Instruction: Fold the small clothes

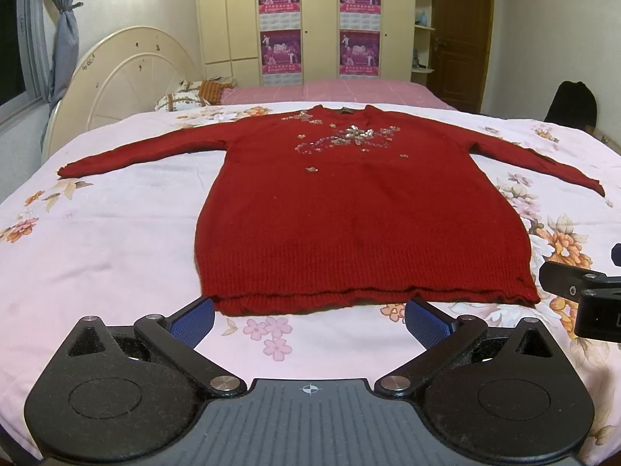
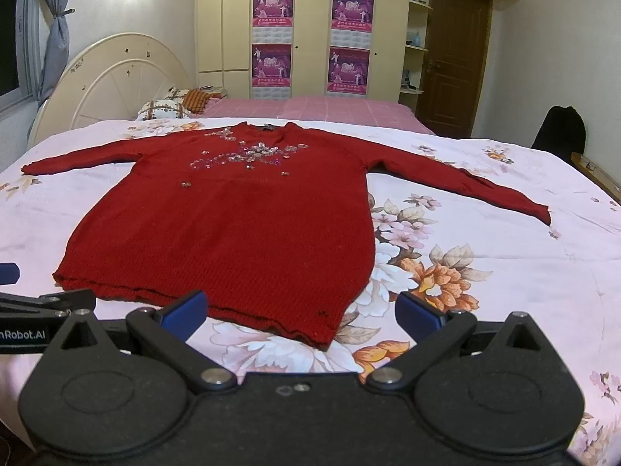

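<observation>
Sweater, red with sequins on the chest, lies flat on the bed, filling the middle of both frames, sleeves spread to either side. At bottom centre, the left hand-held gripper hangs just before the hem, jaws wide apart and empty. The right hand-held gripper is likewise spread over the hem's right corner.

The left gripper is held low and level, its two blue-padded fingers spread wide with nothing between them. The right gripper sits just beside it at about the same height, fingers likewise spread wide and empty. Each gripper's edge shows in the other's view.
</observation>
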The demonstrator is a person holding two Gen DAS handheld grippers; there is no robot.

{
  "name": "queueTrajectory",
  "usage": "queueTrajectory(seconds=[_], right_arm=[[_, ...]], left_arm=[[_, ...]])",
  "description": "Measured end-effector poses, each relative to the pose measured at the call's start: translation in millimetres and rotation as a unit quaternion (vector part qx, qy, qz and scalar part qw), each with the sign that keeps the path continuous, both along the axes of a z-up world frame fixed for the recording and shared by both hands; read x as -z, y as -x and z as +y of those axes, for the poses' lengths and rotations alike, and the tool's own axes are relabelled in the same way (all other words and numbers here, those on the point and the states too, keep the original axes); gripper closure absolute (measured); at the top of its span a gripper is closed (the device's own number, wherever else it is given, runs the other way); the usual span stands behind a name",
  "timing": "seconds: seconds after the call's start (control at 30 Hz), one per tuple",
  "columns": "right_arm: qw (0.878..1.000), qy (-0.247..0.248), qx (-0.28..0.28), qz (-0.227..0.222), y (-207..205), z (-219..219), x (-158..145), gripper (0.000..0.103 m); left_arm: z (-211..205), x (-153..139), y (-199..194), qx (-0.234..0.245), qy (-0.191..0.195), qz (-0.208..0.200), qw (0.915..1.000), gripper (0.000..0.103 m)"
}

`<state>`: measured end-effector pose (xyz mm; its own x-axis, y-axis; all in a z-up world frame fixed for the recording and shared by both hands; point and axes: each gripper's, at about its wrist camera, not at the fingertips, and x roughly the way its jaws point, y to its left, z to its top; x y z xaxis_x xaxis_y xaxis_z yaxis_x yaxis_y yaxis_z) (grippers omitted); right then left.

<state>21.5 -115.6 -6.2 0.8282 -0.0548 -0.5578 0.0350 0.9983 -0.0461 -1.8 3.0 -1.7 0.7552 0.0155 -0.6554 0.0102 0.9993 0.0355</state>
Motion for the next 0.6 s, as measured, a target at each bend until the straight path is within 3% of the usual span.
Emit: queueTrajectory(seconds=[0.6], right_arm=[[1.000, 0.003, -0.004, -0.002, -0.3, 5.6, -0.1, 0.001]], left_arm=[[4.7, -2.2, -2.0, -0.001, -0.001, -0.001, 1.0000, 0.000]])
